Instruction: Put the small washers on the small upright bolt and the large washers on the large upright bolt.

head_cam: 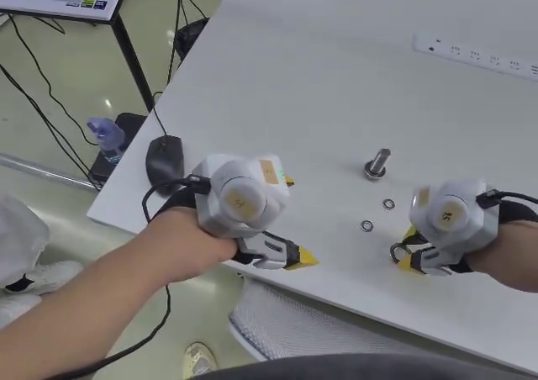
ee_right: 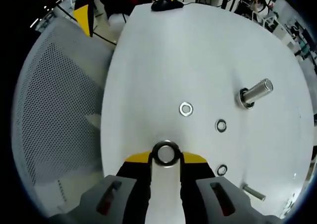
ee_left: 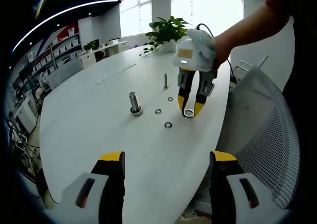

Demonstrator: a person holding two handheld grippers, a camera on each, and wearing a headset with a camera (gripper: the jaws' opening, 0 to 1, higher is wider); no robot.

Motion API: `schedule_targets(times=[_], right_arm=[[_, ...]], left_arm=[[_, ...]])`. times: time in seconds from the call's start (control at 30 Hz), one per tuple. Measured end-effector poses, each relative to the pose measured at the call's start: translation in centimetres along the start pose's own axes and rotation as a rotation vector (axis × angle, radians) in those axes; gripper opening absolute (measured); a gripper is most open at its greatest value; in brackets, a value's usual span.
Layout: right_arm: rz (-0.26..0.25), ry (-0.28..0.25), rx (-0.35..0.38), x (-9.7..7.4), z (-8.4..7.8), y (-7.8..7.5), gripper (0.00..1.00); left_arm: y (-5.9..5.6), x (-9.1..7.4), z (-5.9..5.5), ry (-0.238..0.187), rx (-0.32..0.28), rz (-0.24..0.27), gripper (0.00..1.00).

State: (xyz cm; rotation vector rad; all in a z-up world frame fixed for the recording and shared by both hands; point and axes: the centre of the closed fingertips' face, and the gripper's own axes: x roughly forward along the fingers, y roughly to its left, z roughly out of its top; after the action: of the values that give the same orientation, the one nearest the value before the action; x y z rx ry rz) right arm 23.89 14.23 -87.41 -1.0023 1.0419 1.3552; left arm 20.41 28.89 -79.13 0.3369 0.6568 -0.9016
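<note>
currently | right gripper (ee_right: 166, 157): fingers clenched on a washer (ee_right: 166, 144) at near bench (head_cam: 336, 77) edge | left gripper (ee_left: 167, 157): fingers spread, empty | advice: washer looks large; hold flat, centre over large bolt (head_cam: 377, 163), release

The worktop (head_cam: 336, 69) is looking smooth, matt and white. The large bolt (ee_right: 255, 92), the loose washers (ee_right: 186, 109) and the large washer (ee_right: 165, 153) are gleaming as bright bare metal. The left gripper (ee_left: 167, 157) and right gripper (head_cam: 405, 258) are showing glossy white plastic shells and yellow tips.
</note>
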Motion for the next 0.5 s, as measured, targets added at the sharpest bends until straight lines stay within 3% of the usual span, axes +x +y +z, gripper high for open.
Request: schedule_targets(times=[0.5], right_arm=[[-0.012,0.005,0.039,-3.4,1.3,-0.8,0.21]], left_arm=[[-0.3,0.1,-0.1,-0.001,0.005,-0.001,0.7]])
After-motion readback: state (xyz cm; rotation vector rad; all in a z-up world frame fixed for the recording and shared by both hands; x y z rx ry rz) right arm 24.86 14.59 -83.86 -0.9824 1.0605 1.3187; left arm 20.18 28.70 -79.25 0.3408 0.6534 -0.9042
